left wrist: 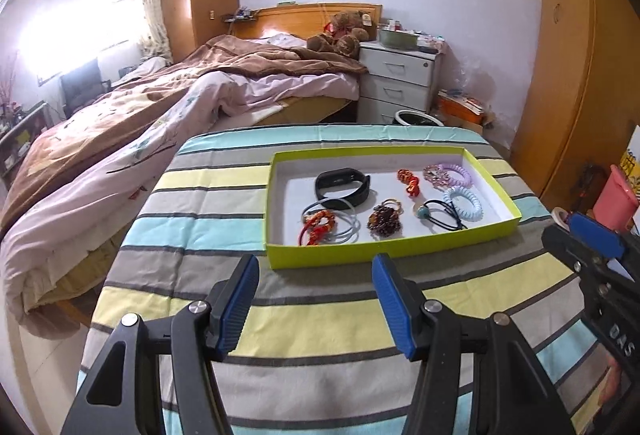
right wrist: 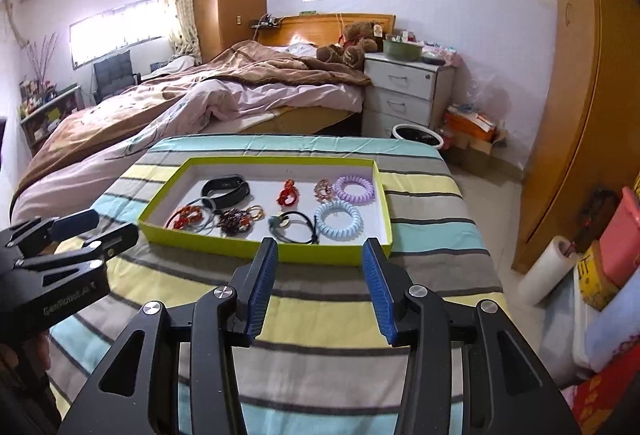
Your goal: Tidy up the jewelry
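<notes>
hovering above the striped cloth (left wrist: 320, 331), the left gripper (left wrist: 315, 263) has its jaws wide apart and holds nothing. the right gripper (right wrist: 320, 249) is also spread open and empty, its tips just before the near wall of the green tray (right wrist: 256, 251) at the centre of the frame. inside the tray lie the black wristband (right wrist: 226, 189), a red ornament (right wrist: 288, 193), a purple coil tie (right wrist: 354, 188), a pale blue coil tie (right wrist: 339, 221), a black hair tie (right wrist: 294, 227) and dark beads (right wrist: 234, 221). behind, in the upper part, stands a bed (right wrist: 200, 95).
</notes>
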Motion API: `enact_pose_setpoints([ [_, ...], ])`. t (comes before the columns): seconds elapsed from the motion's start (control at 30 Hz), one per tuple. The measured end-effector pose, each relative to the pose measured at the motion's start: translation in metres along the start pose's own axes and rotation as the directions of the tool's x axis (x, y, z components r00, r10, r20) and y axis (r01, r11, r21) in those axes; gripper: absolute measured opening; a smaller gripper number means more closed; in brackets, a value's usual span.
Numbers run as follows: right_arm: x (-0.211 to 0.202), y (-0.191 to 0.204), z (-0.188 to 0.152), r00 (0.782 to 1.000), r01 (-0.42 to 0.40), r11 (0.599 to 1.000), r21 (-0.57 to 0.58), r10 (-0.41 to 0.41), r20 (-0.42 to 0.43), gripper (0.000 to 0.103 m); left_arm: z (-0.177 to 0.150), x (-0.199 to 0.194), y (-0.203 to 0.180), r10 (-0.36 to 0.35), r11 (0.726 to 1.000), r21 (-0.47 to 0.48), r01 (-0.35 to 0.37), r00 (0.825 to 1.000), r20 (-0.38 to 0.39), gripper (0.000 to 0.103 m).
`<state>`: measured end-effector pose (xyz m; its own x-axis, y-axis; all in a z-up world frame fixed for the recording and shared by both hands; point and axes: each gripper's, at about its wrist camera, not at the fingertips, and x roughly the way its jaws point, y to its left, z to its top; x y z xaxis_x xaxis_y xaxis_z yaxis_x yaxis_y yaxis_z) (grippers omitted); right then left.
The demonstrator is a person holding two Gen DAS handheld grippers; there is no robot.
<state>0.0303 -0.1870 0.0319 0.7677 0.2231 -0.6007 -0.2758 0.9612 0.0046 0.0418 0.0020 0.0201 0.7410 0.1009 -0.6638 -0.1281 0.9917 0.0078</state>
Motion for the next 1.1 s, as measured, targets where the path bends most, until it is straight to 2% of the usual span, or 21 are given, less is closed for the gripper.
enact_pose_setpoints([
  [0.1,-0.007,0.004,-0.004,1.0,0.001,1.0,0.02,-0.001,0.006,0.046,-0.003,-0.005,-0.005,0.049,0.998,0.04,-0.05,0.999,0.012,0.059],
  [0.17,-0.011,0.007,-0.006,1.0,0.0,1.0,0.017,-0.001,0.017,0.046,-0.006,-0.007,-0.007,0.057,0.997,0.058,-0.059,0.998,0.021,0.059],
  [0.43,-0.019,0.01,-0.006,0.999,0.009,1.0,0.016,-0.009,0.031,0.047,-0.007,-0.013,-0.007,0.008,0.999,0.048,-0.009,1.0,0.025,0.059],
  [1.1,-0.018,0.009,-0.007,1.0,0.008,1.0,0.029,-0.008,0.022,0.047,-0.009,-0.015,-0.004,-0.02,1.0,0.021,0.019,1.0,0.017,0.059],
])
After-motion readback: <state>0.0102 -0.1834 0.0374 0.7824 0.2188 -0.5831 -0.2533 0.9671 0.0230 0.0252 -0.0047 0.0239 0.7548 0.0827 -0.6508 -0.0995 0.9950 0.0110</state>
